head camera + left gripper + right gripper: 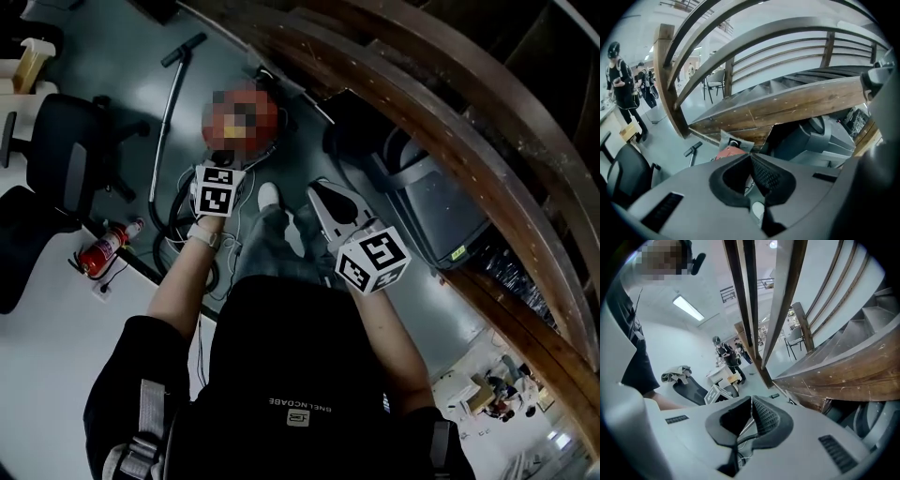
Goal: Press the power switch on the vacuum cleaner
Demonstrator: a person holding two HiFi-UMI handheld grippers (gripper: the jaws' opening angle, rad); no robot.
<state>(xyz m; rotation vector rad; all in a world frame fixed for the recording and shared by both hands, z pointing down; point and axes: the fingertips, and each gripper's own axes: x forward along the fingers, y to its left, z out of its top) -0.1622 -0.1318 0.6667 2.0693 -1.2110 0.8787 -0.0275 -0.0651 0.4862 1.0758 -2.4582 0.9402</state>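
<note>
L gripper [751, 158]: jaws shut, tips meeting; nothing between them; white shoe [758, 209] shows thru the gap lower down
R gripper [751, 401]: jaws closed tip to tip; holds nothing; only thin cable seen behind the gap
Vacuum cleaner [729, 152]: red-orange body on the grey floor, at foot of the wooden staircase [441, 103]; in L gripper view it sits just past the jaw tips; in head view part of it is under a mosaic patch
Power switch: can't make it out in any view
L gripper vs vacuum: close over the body's near edge in head view; touching or not, can't tell
R gripper vs vacuum: off to the right, apart from it, nearer the grey unit [436, 206] under the stairs
Wand [167, 103]: long grey tube, runs up-left from the body; nozzle end away from the person
Hose [176, 202]: black, looped on floor left of the L gripper
Fire extinguisher [101, 251]: red, lying on floor by edge of white desk
Chair [66, 155]: black office chair, left of wand
Bkgd: person in dark clothes [618, 79] standing far left in L gripper view
</note>
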